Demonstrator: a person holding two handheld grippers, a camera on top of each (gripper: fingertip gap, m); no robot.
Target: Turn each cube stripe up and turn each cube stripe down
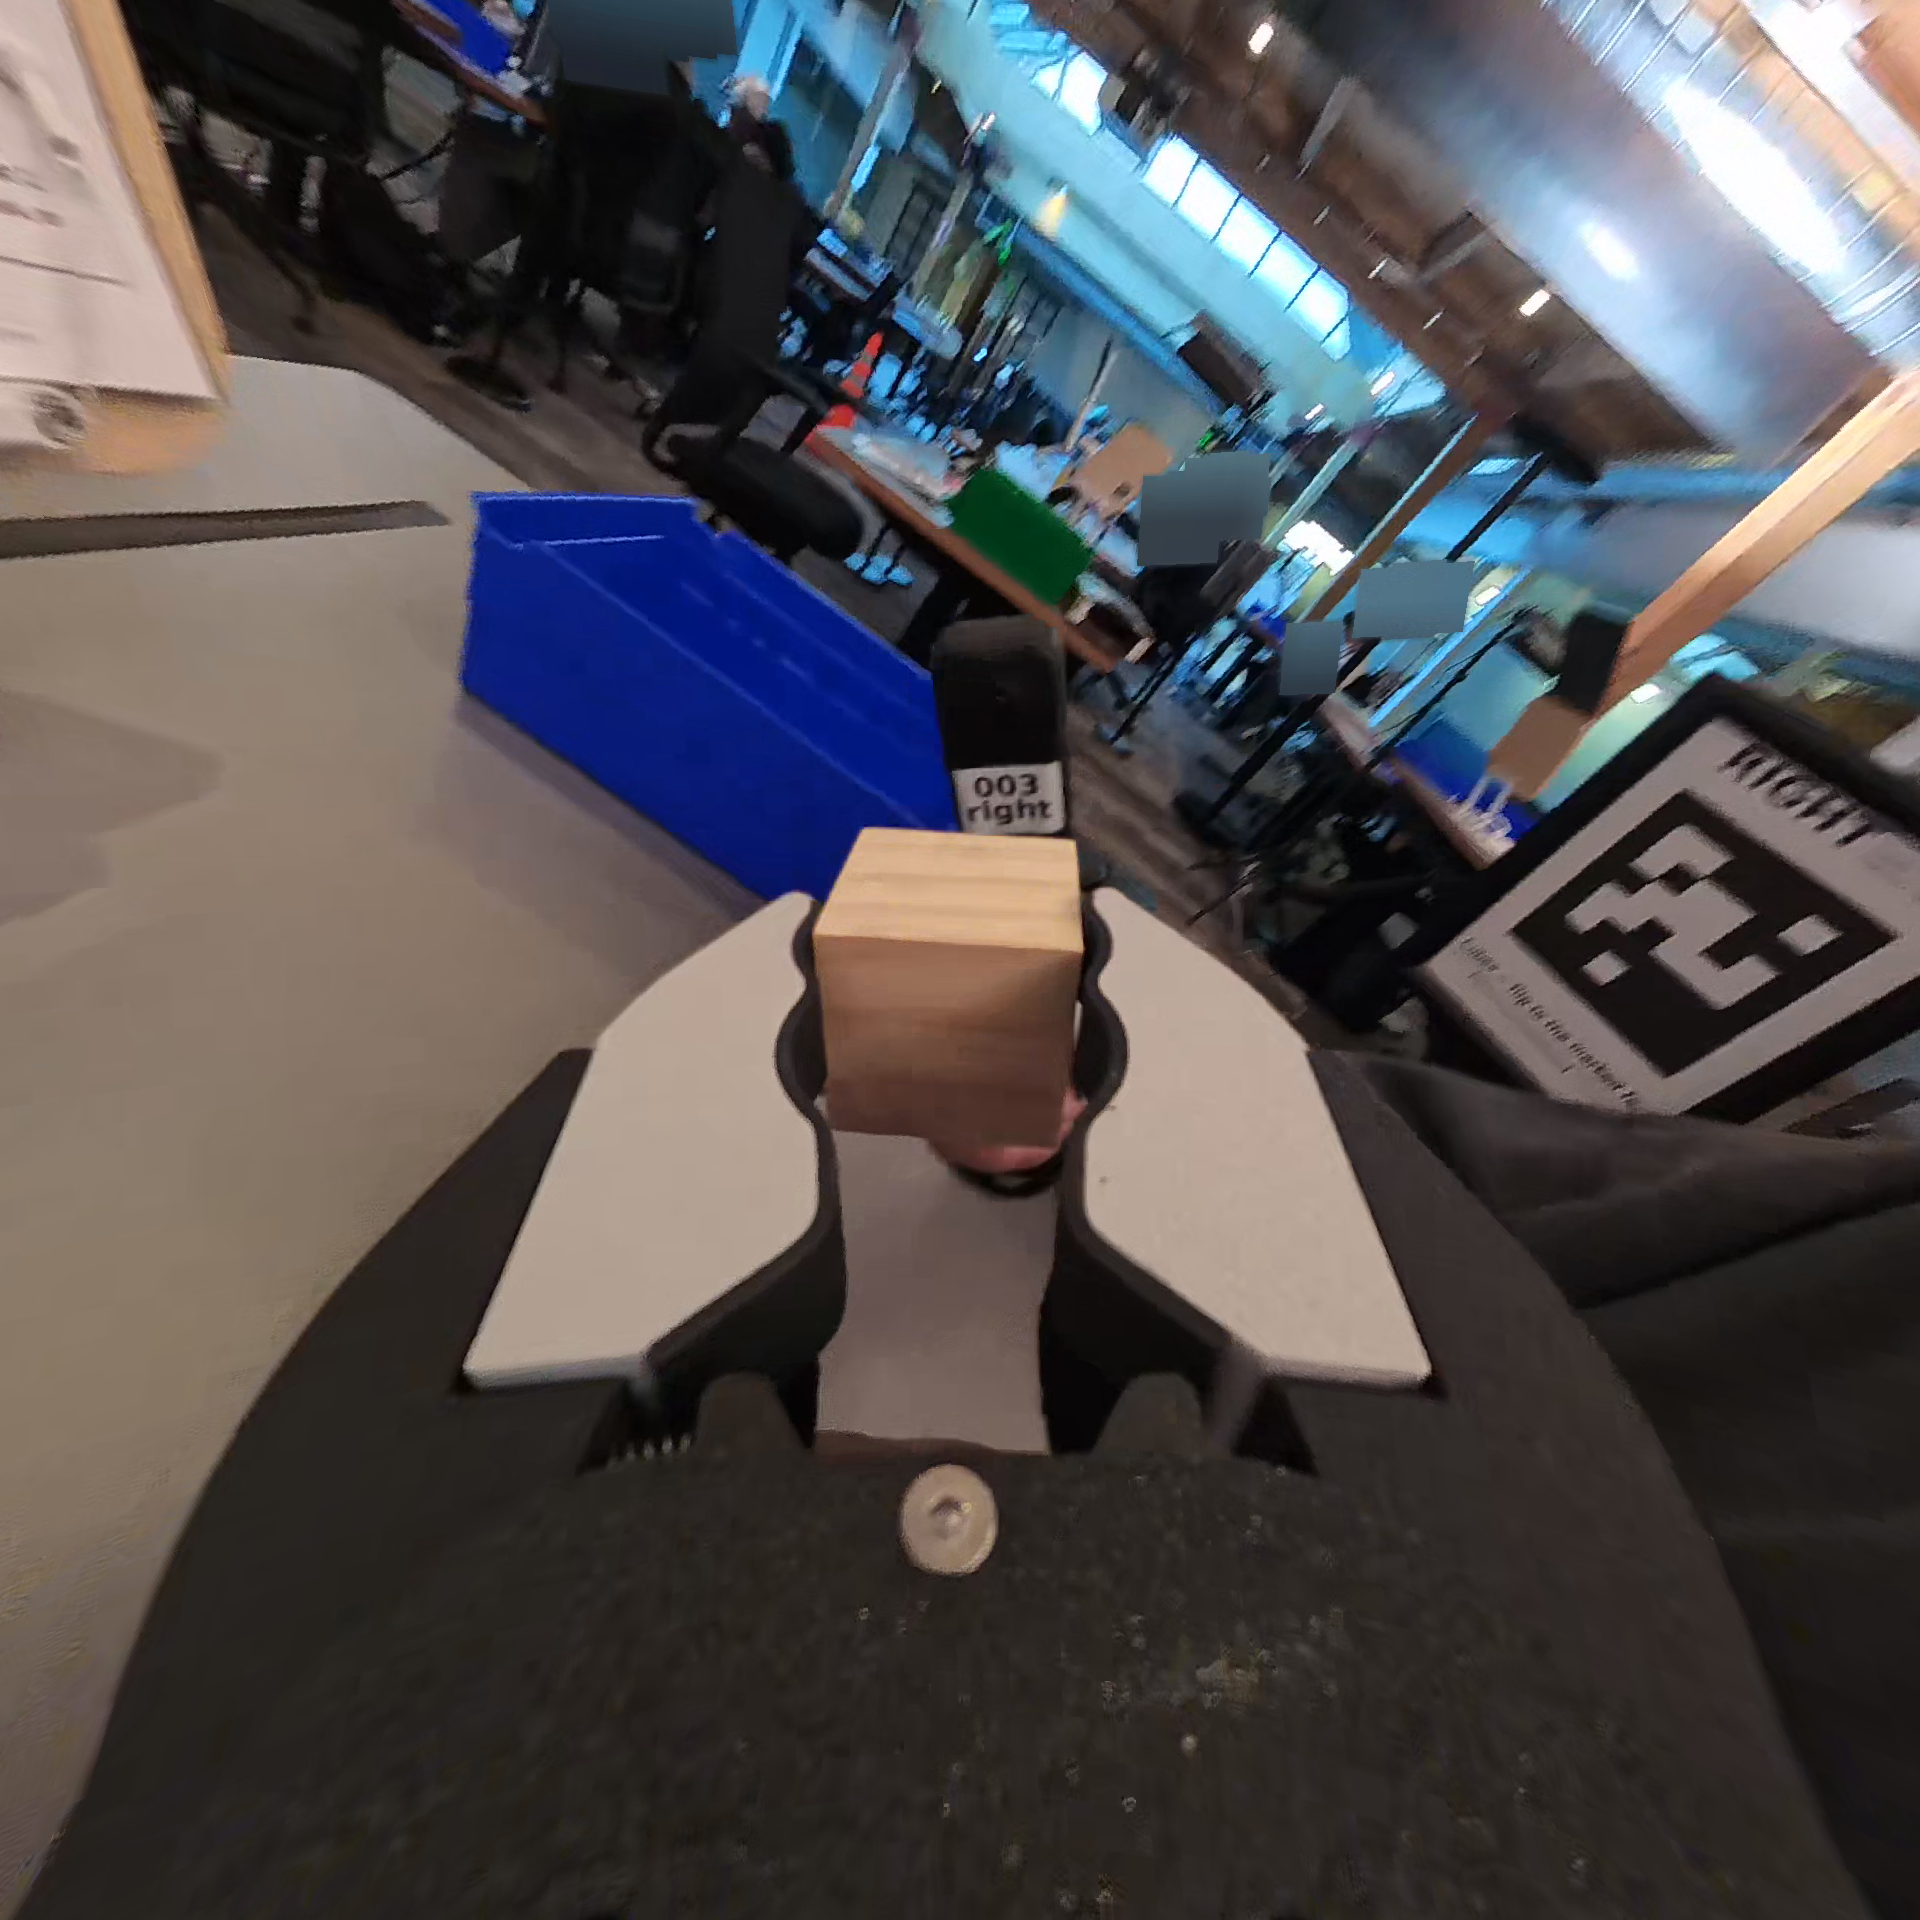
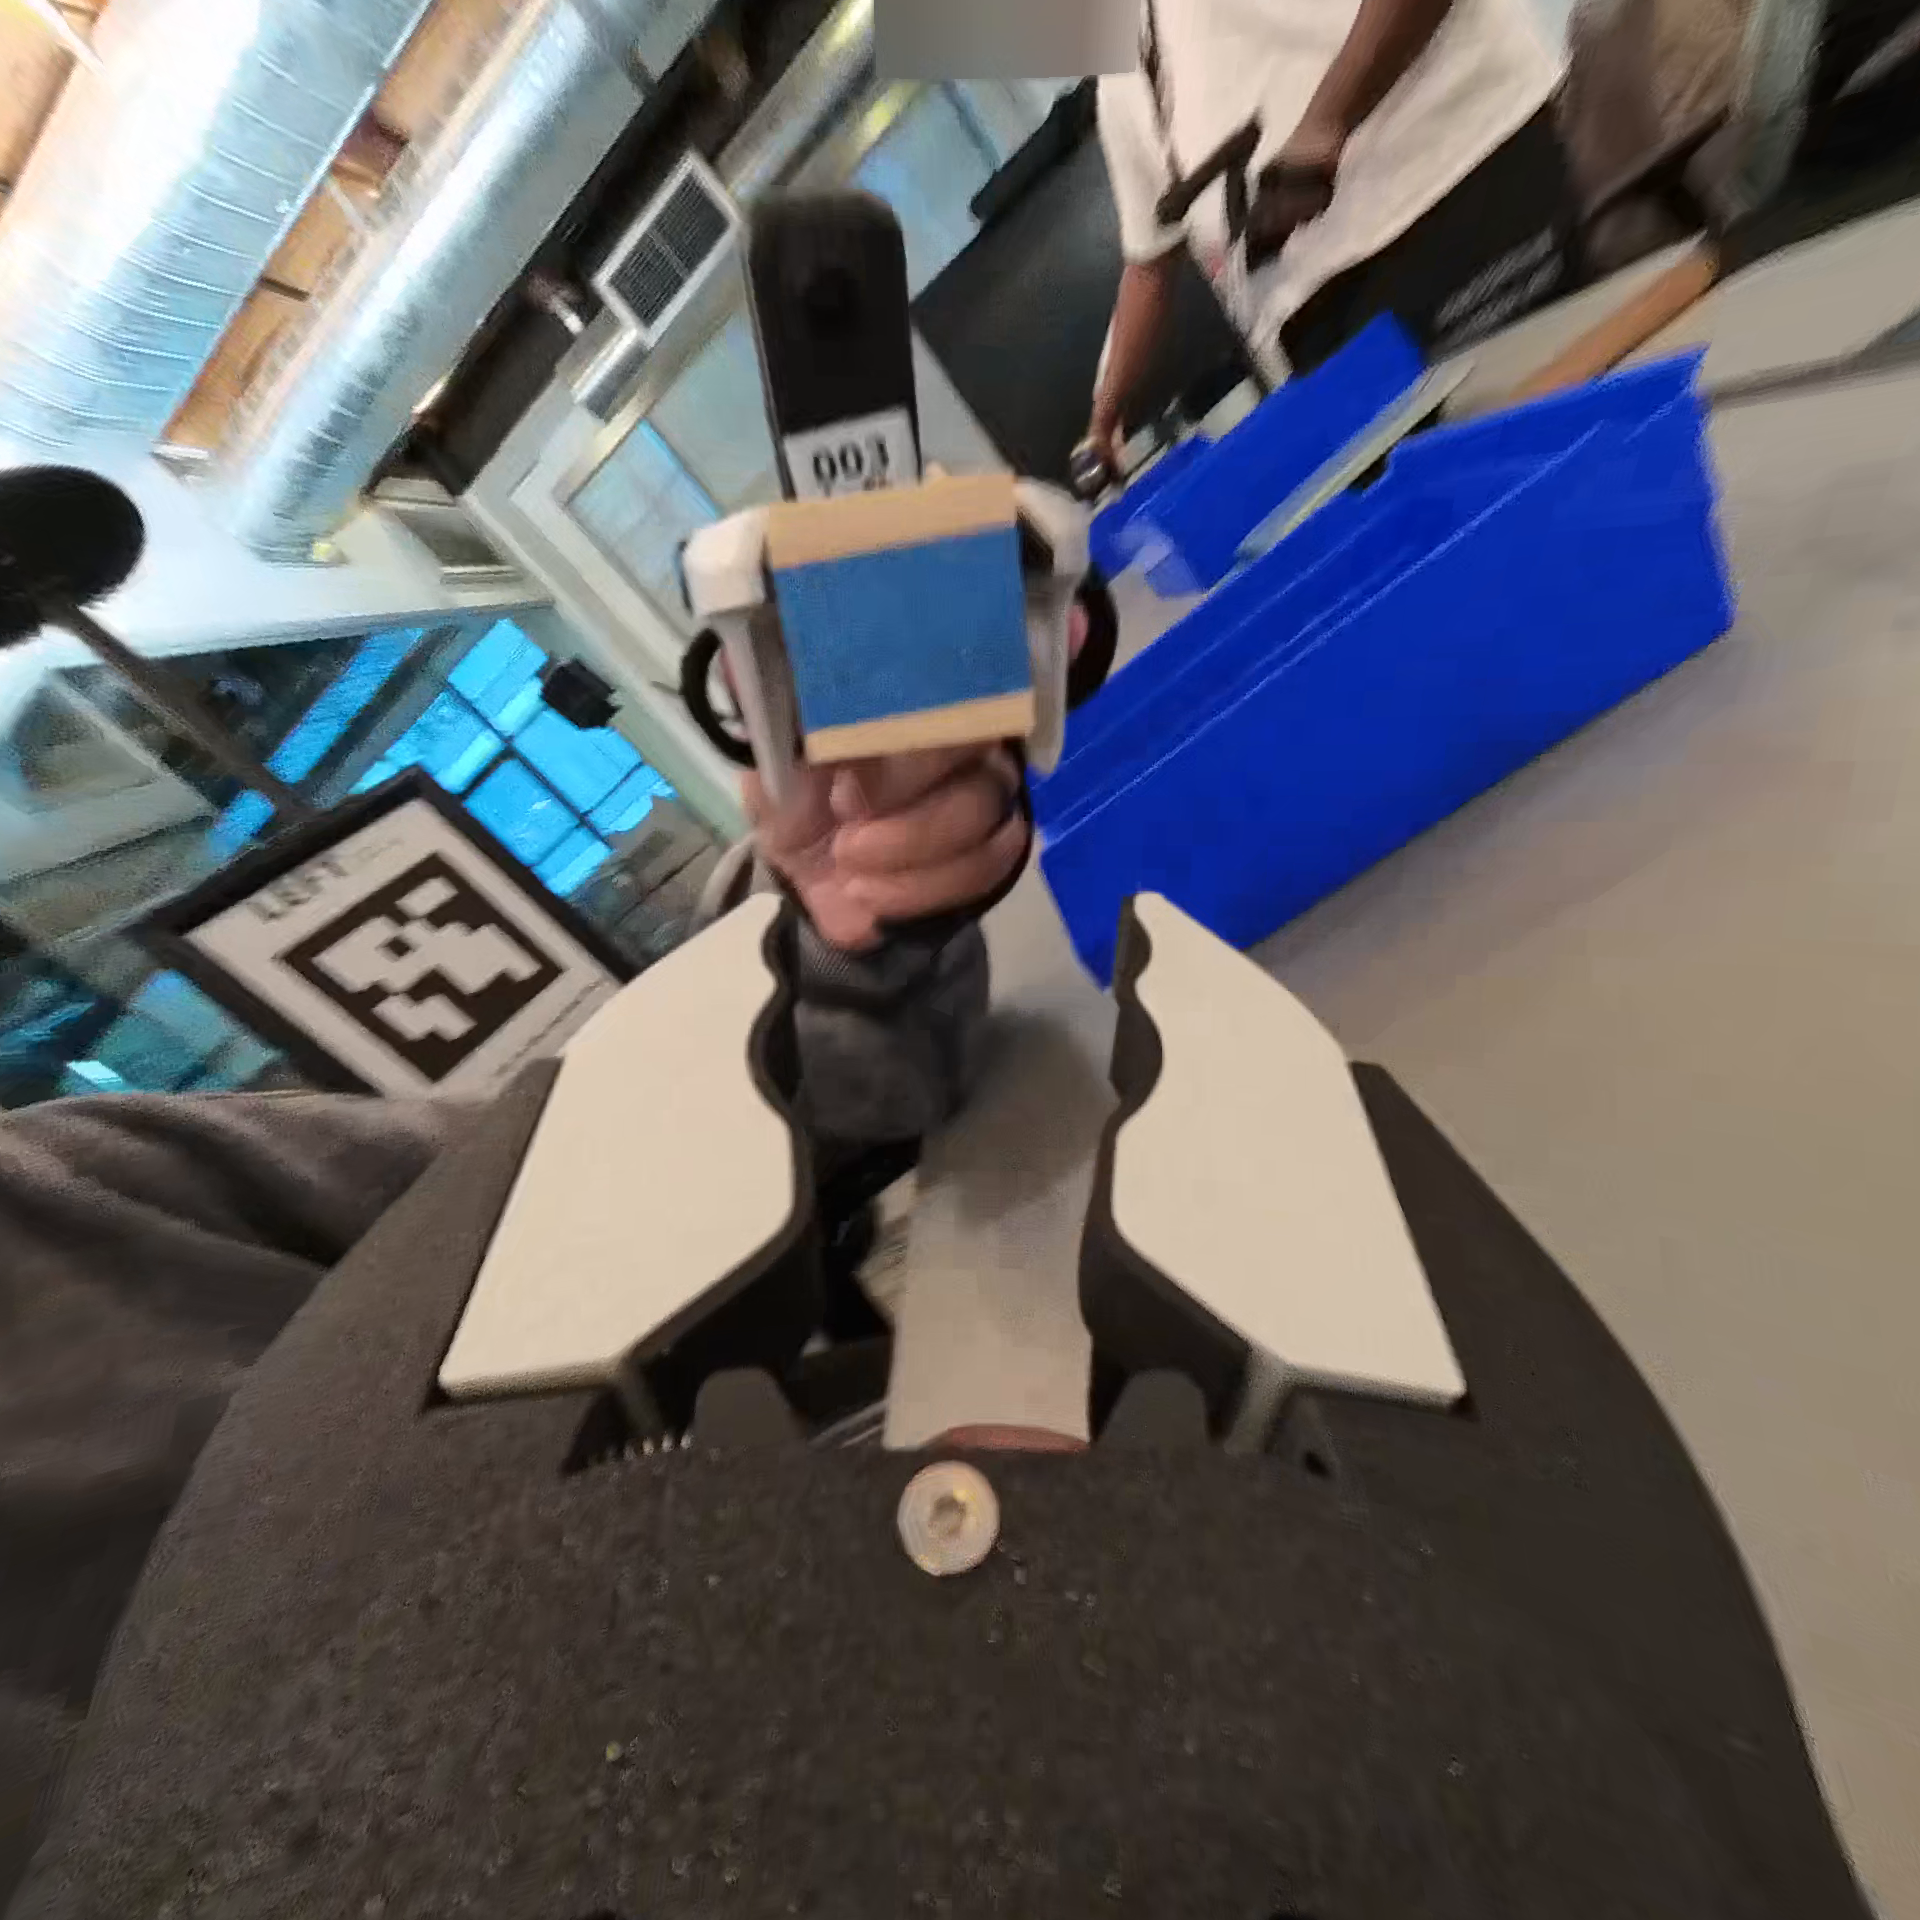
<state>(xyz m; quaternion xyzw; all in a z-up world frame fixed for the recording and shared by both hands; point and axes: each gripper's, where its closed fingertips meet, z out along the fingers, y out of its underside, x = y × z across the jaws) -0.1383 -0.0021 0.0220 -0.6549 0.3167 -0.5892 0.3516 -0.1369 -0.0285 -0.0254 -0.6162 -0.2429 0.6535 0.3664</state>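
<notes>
One cube (image 1: 948,997), pinched in the left gripper (image 1: 948,966), faces the spread-jawed right gripper (image 2: 951,935); squaring to its free faces should prevent slipping.

A pale grey, smooth-topped table (image 1: 260,831) is carrying a deep blue rectangular plastic bin (image 1: 665,665), which is sitting directly on its surface toward the far edge. In the right wrist view the same grey table (image 2: 1558,1039) is bearing that blue bin (image 2: 1403,644), with a second blue plastic bin (image 2: 1268,457) lying just beyond it.
</notes>
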